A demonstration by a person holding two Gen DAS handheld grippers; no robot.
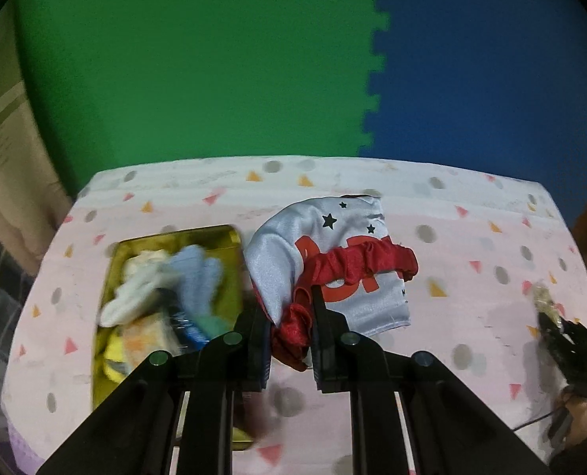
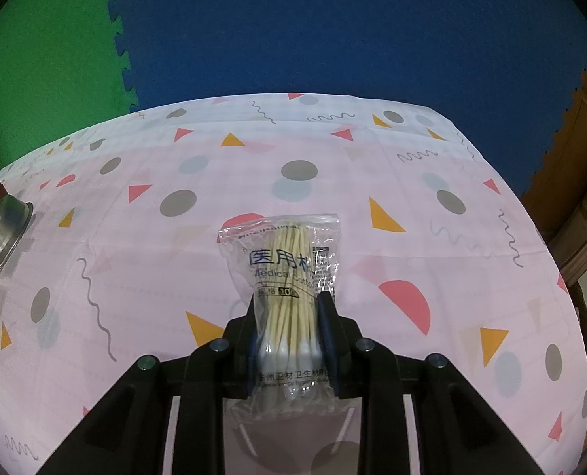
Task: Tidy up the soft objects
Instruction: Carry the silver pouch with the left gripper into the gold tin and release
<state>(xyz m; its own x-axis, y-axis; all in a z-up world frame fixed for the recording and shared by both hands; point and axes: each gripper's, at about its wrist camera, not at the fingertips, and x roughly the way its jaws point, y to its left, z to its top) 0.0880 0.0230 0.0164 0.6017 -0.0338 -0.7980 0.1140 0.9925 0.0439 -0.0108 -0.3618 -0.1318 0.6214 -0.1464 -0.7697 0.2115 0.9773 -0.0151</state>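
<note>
In the left wrist view my left gripper [image 1: 287,306] is shut on the red edge of a grey satin cap [image 1: 333,261] with red letters, black stars and a red ruffled band. The cap hangs above the table, just right of a yellow tray [image 1: 230,237] that holds several soft items: white and blue cloths and a yellow piece. In the right wrist view my right gripper [image 2: 289,312] is shut on a clear bag of cotton swabs [image 2: 285,277], held above the patterned tablecloth [image 2: 372,182]. The right gripper also shows at the left wrist view's right edge [image 1: 550,316].
A steel bowl [image 2: 2,233] sits at the table's left edge in the right wrist view. Green and blue foam mats cover the floor beyond the table. A cardboard box stands at the far right.
</note>
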